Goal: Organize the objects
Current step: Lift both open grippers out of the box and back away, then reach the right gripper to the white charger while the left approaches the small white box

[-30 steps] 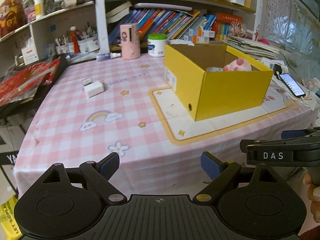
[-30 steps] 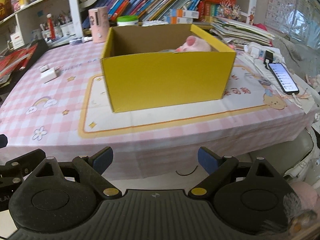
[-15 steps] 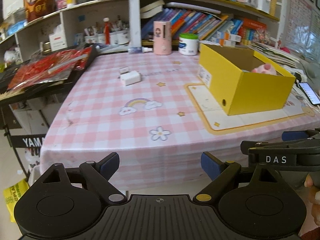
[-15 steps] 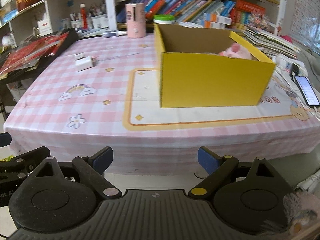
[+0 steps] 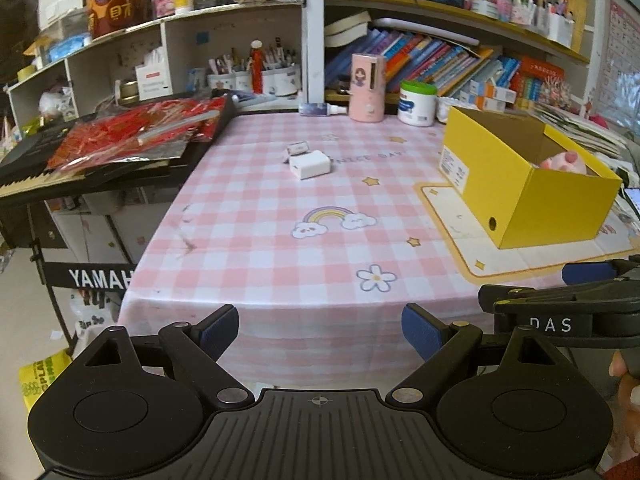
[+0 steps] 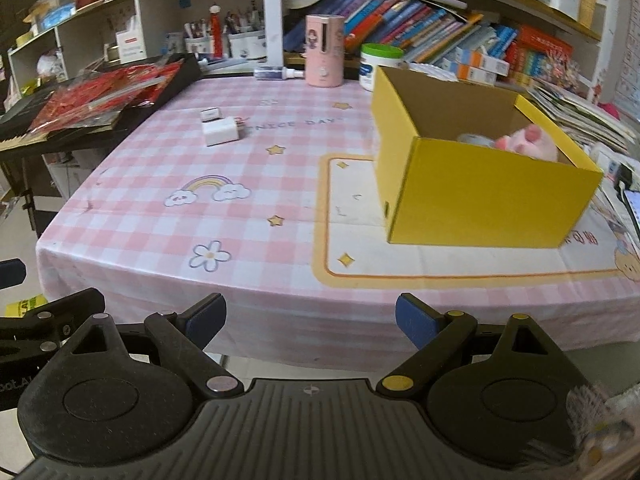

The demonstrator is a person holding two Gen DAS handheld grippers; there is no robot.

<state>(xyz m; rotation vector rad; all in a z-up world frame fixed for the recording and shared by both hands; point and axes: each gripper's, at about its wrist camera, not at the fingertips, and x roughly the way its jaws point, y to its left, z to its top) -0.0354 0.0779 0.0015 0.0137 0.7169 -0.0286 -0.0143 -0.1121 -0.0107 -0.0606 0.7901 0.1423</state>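
A yellow cardboard box stands open on the right of the pink checked table, with a pink plush toy inside. A white charger block and a small white box lie far back on the cloth. My left gripper is open and empty, held off the table's near edge. My right gripper is also open and empty, beside the left one and short of the table edge.
A pink cylinder and a white jar with a green lid stand at the table's back edge. A keyboard with red packets sits left of the table. Shelves of books fill the back. A phone lies at the far right.
Both views have swung left: the yellow box shifted to the right of each picture and the keyboard and shelves came into view. Both grippers stayed open.
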